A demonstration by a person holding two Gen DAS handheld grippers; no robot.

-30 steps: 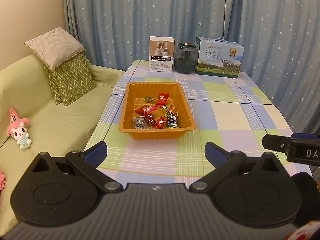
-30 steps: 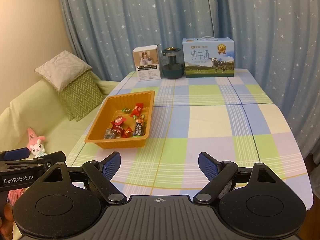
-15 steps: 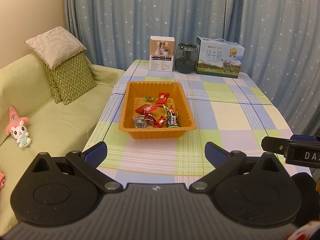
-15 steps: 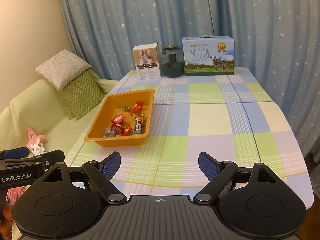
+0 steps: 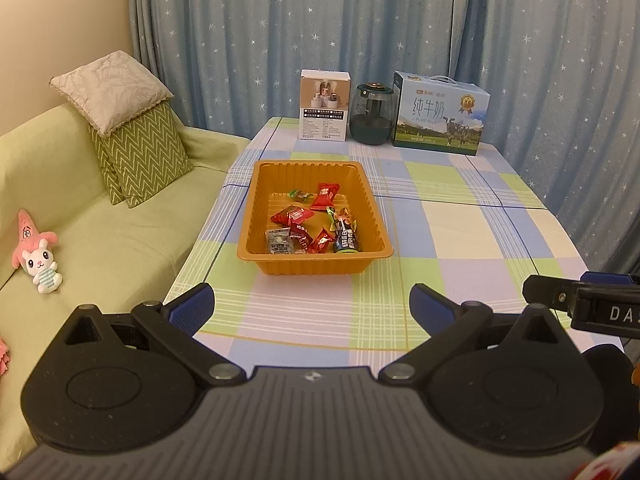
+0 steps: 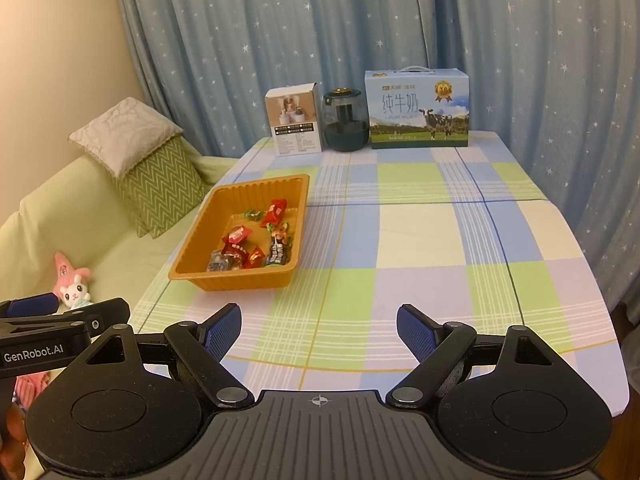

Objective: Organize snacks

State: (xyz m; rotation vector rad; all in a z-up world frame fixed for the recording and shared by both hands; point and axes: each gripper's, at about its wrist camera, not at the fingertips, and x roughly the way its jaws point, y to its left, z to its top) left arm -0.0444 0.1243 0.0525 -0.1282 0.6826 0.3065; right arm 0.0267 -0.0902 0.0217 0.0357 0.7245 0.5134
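your left gripper (image 5: 311, 307) has its jaws spread wide with nothing between them, the blue pads (image 5: 191, 309) hanging over the near edge of the checked tablecloth (image 5: 460, 216). your right gripper (image 6: 319, 331) is just as wide open and just as empty, held over the near part of the cloth, and its body shows at the right edge of the left wrist view.

ahead of your left jaws, a little way up the table, sits the orange tray (image 5: 256, 216), close to the left edge of the table. from the right wrist view the same tray (image 6: 208, 236) lies forward and to the left, well apart from those pads. the snacks (image 5: 316, 224) are all inside it: several red-wrapped candies, a small green one toward the back, a clear silvery packet at the near left and a dark blue wrapper at the near right, lying loosely and touching one another in the near half.

at the far end of the table stand a white box (image 5: 325, 105), a dark glass jar (image 5: 373, 114) and a milk carton (image 5: 440, 114), side by side before the starred blue curtain (image 5: 360, 32).

left of the table is a green sofa (image 5: 100, 240) with two stacked cushions (image 5: 132, 128) and a pink and white plush toy (image 5: 36, 256).
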